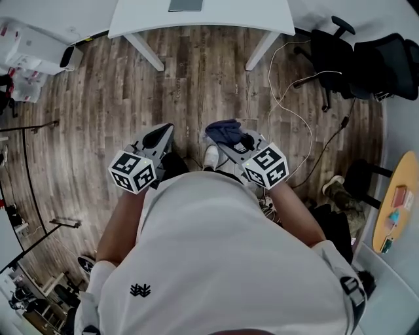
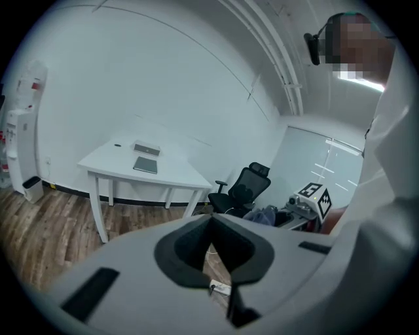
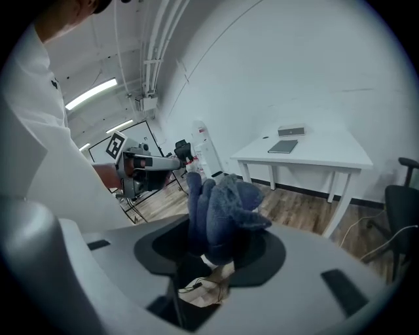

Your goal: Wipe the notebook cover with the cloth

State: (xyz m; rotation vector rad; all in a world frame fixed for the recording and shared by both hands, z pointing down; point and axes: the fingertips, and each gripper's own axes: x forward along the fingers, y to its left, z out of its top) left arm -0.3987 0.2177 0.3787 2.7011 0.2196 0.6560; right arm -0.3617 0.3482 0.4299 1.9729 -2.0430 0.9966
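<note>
Approach step, no wiping yet: we stand well back from the white table (image 1: 262,16) bearing the notebook (image 1: 185,5), right gripper (image 3: 211,248) clamped on the blue cloth (image 3: 222,206), left gripper (image 2: 211,226) closed, empty; next, walk up, lower cloth onto cover

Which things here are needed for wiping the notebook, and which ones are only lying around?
For the job:
- cloth
- notebook
- table under it

Lying about:
- office chair
- cable on the floor
- box beside the notebook
</note>
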